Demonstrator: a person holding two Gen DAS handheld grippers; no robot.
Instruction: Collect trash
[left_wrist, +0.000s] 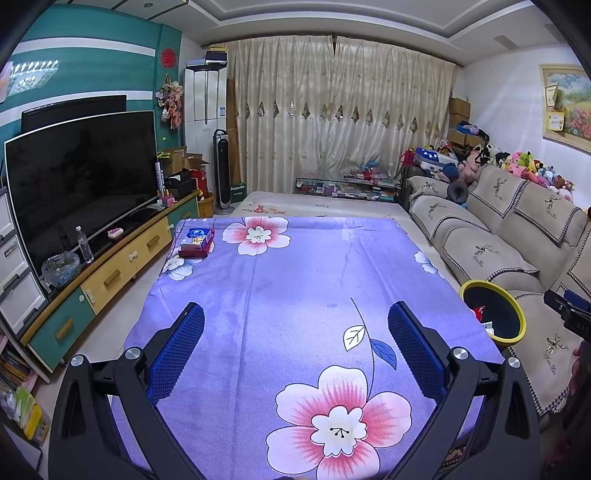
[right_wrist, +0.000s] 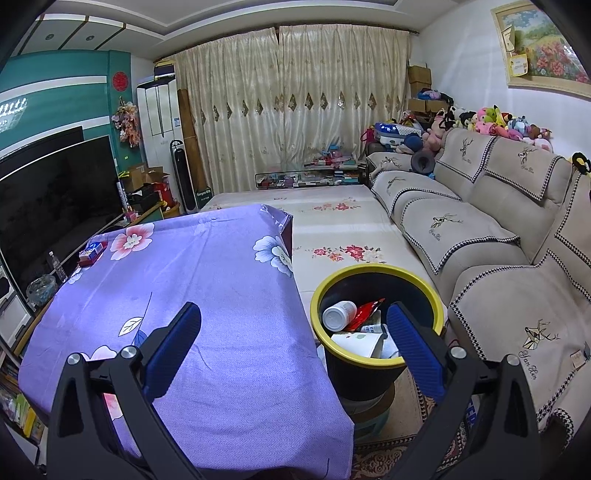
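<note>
both grippers, left (left_wrist: 295, 325) & right (right_wrist: 293, 325), w/ fingers spread wide & empty over purple-cloth desk (left_wrist: 295, 266); trash, incl white bottle (right_wrist: 339, 315), sits in yellow-rimmed bin (right_wrist: 376, 271) beside desk's right edge.

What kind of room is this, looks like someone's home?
Most likely a home living room. A large TV stands on a low cabinet along one wall, a sofa topped with plush toys runs along the other, and long curtains cover the far window.
</note>
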